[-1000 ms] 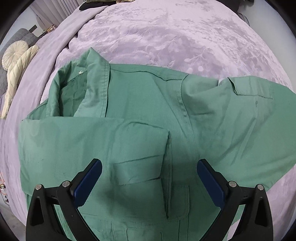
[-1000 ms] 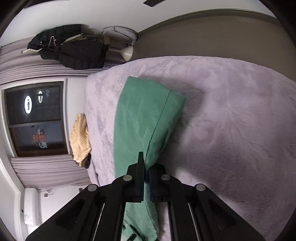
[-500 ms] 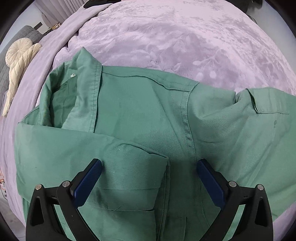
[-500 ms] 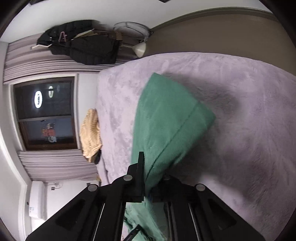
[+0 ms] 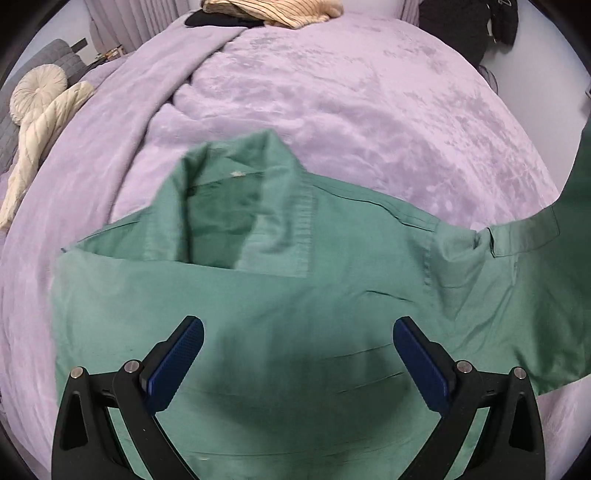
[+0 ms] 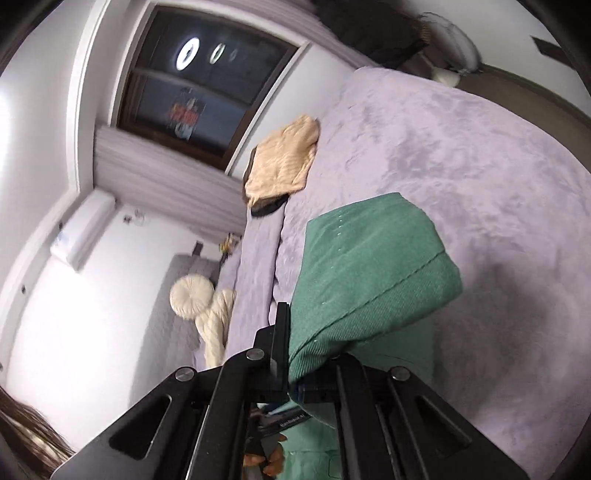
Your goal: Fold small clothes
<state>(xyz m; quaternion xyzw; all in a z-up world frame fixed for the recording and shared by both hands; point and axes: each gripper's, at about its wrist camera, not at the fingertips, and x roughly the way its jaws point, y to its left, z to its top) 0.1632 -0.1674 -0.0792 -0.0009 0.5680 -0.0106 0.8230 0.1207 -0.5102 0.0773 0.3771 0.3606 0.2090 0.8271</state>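
A green shirt [image 5: 280, 302] lies on the lilac bedspread [image 5: 332, 96], collar [image 5: 236, 206] toward the far side. Its left sleeve is folded across the chest. My left gripper [image 5: 295, 350] hovers open and empty just above the shirt's chest, blue pads [image 5: 173, 362] wide apart. My right gripper [image 6: 291, 354] is shut on the green sleeve [image 6: 369, 273] and holds it lifted off the bed; the cloth drapes over its right finger. In the left wrist view this raised sleeve [image 5: 576, 206] rises at the right edge.
A tan knit garment [image 5: 273, 11] on something dark lies at the far end of the bed, also in the right wrist view [image 6: 284, 158]. A cream knot cushion [image 5: 40, 110] sits at the left on a grey sofa. Dark clothes [image 5: 465, 26] hang at the back right.
My right gripper has lifted the sleeve higher and swung it round. My left gripper has moved toward the collar, staying open. The shirt's right sleeve has risen off the bed.
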